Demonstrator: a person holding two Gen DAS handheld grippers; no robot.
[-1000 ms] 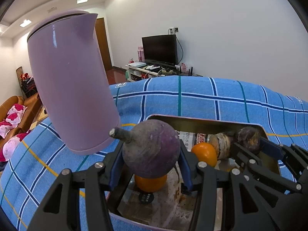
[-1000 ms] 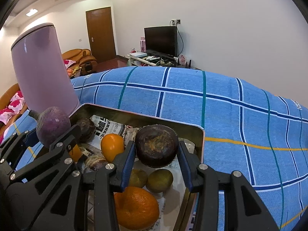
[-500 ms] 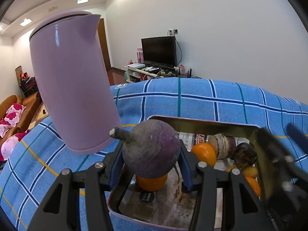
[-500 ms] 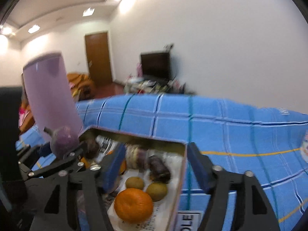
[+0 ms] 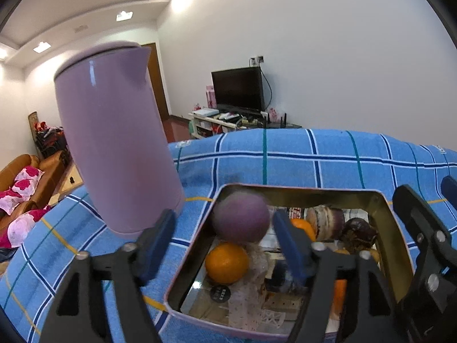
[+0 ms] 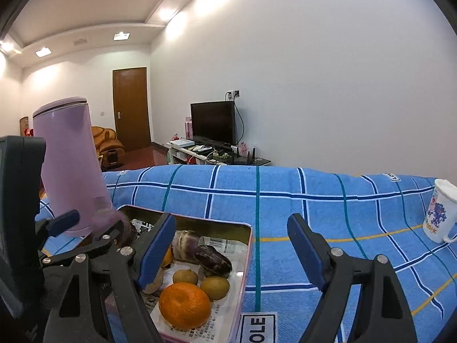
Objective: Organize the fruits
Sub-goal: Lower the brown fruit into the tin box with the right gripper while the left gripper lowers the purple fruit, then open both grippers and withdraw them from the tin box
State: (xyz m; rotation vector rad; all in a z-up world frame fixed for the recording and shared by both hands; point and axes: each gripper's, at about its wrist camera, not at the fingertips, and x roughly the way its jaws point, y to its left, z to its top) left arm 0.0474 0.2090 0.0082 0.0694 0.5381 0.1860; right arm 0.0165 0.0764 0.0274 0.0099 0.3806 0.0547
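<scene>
Left wrist view
Left gripper (image 5: pixel 221 241): spread wide, nothing between its blue pads; one pad sits over the blue cloth, the other over the tin.
Purple fruit (image 5: pixel 240 217): round and blurred, in the gap between the pads at the near-left corner of the tin, apart from both pads. I cannot tell whether it rests on anything.
Tin (image 5: pixel 302 191): a shallow metal box on the tabletop, lined with printed paper.
Orange (image 5: pixel 227 262): lies in the tin just below the purple fruit.
Other fruit: a second orange (image 5: pixel 303 226) behind the pad, and a dark fruit (image 5: pixel 360 233) toward the tin's right side.
Kettle (image 5: pixel 115 140): a lilac one, standing on the cloth just left of the tin.
Cloth (image 5: pixel 285 157): blue with a check pattern, covering the tabletop.

Right wrist view
Right gripper (image 6: pixel 231 250): wide apart and holding nothing, raised above the tin's right edge and the cloth.
Left gripper: seen at the left edge, over the tin's far-left corner beside the kettle.
Fruit in the tin: a big orange (image 6: pixel 185 305) nearest, two brown kiwis (image 6: pixel 214 287) behind it, and dark purple pieces (image 6: pixel 212 258) further back.
Mug (image 6: pixel 440 214): white with a blue print, standing on the cloth well apart to the right.
</scene>
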